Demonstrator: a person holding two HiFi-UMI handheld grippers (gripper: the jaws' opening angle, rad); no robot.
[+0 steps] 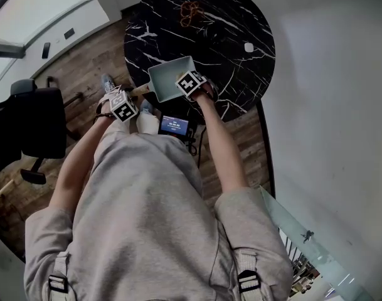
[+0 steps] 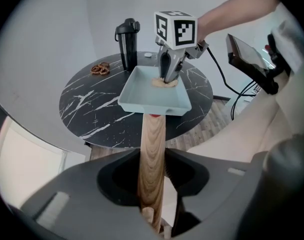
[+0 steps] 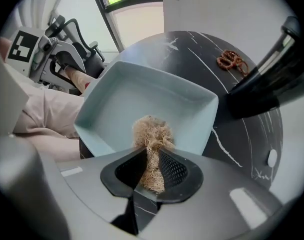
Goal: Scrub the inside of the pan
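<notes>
Left gripper point(image 2: 152, 184): jaws clamped on the wooden handle point(image 2: 152, 134).
Pan point(image 2: 147, 91): pale blue, over the dark marbled surface point(image 2: 92, 104); probably resting there, though I cannot tell.
Right gripper point(image 3: 152, 171): jaws pinching a fibrous scrubber point(image 3: 152, 134) inside the pan.
Risk: hard strokes could twist the handle or pull the scrubber loose.

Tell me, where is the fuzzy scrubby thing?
In the right gripper view, the fuzzy scrubber is pinched in the right gripper and sits inside the pale blue pan, at the end far from its wooden handle.
</notes>
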